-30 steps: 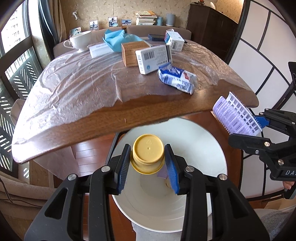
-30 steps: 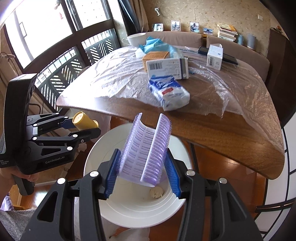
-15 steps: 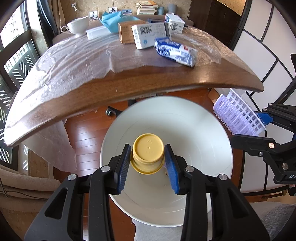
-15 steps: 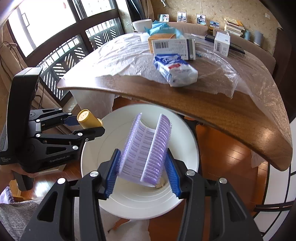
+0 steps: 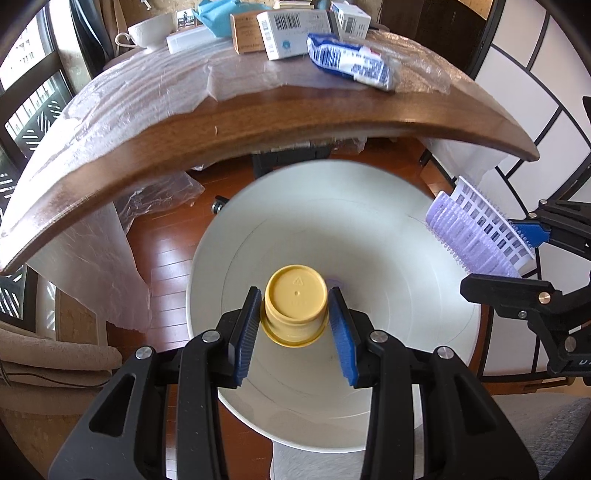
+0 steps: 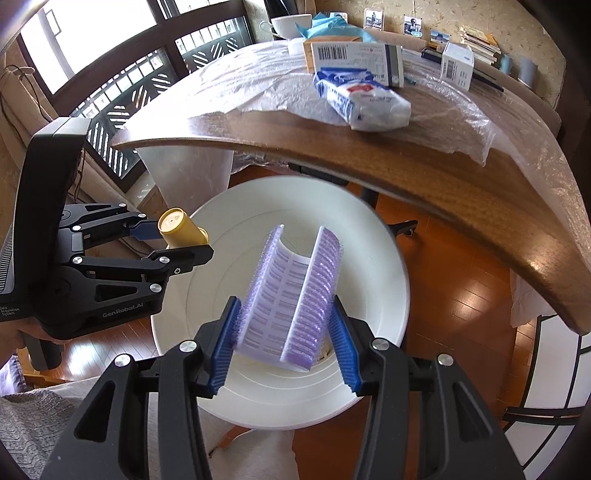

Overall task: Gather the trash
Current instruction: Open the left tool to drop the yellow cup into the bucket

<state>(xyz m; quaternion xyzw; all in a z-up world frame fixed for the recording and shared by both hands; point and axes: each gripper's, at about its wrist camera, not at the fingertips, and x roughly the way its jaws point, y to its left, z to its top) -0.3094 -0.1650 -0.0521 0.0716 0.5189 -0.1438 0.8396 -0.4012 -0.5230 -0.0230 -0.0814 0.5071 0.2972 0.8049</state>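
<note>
My left gripper [image 5: 295, 314] is shut on a small yellow bottle [image 5: 295, 308] and holds it over the open white trash bin [image 5: 388, 258]. The bottle also shows in the right wrist view [image 6: 179, 232], with the left gripper [image 6: 173, 240] at the bin's left rim. My right gripper [image 6: 282, 321] is shut on a purple bristled hair roller piece [image 6: 291, 295], held above the same bin [image 6: 384, 295]. The roller [image 5: 476, 229] and right gripper [image 5: 517, 258] also show at the right in the left wrist view.
A wooden table [image 5: 295, 107] covered in clear plastic stands just beyond the bin. On it lie a blue-and-white packet [image 5: 351, 61], white boxes [image 5: 295, 31], a brown box [image 5: 245, 33] and a white cup [image 5: 147, 33]. The floor [image 6: 461, 277] is wood.
Both grippers have tilted down and moved over the bin, so the bin fills more of each view and the table has shifted up. Both grips are unchanged.
</note>
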